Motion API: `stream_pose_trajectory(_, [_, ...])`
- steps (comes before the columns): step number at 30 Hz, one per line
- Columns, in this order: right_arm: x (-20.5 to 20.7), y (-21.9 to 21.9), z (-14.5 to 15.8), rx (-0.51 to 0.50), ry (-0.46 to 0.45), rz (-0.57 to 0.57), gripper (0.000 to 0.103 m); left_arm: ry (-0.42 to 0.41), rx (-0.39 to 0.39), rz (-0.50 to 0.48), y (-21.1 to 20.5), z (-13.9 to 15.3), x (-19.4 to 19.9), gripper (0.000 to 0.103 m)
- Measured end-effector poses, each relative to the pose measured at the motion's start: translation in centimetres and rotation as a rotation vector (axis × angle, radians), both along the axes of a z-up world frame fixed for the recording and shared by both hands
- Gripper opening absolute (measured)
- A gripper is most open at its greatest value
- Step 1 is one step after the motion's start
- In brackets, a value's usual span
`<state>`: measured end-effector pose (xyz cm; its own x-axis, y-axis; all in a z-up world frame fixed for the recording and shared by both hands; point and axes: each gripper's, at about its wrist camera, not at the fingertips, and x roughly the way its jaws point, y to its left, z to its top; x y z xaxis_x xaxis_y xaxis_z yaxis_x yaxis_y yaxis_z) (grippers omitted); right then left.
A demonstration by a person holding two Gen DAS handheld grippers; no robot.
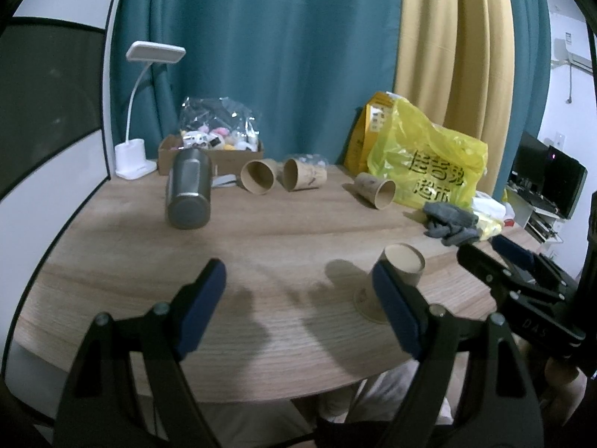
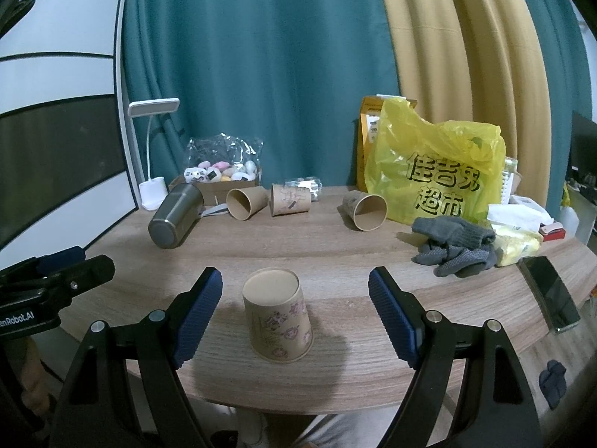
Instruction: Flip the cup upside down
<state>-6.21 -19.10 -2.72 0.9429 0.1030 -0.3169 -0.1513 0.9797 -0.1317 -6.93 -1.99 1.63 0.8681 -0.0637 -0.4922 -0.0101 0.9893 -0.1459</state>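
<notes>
A brown paper cup (image 2: 278, 315) with pink drawings stands upside down, mouth on the wooden table (image 2: 335, 257), near the front edge. My right gripper (image 2: 294, 313) is open, its blue pads on either side of the cup and apart from it. In the left wrist view the same cup (image 1: 401, 265) is partly hidden behind my right finger. My left gripper (image 1: 300, 308) is open and empty above the table, left of the cup. Three more paper cups (image 2: 246, 203) (image 2: 289, 199) (image 2: 365, 209) lie on their sides further back.
A steel tumbler (image 2: 175, 218) lies on its side at the back left, near a white desk lamp (image 2: 153, 190) and a cardboard box of toys (image 2: 220, 177). A yellow plastic bag (image 2: 436, 171), grey gloves (image 2: 453, 246) and a phone (image 2: 548, 293) sit at the right.
</notes>
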Motion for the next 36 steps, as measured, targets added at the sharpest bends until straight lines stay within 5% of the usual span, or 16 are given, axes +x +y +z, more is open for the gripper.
stream_pose_trajectory(36, [-0.15, 0.19, 0.2, 0.0, -0.008, -0.004, 0.083, -0.005, 0.0, 0.001, 0.78, 0.08, -0.06, 0.082])
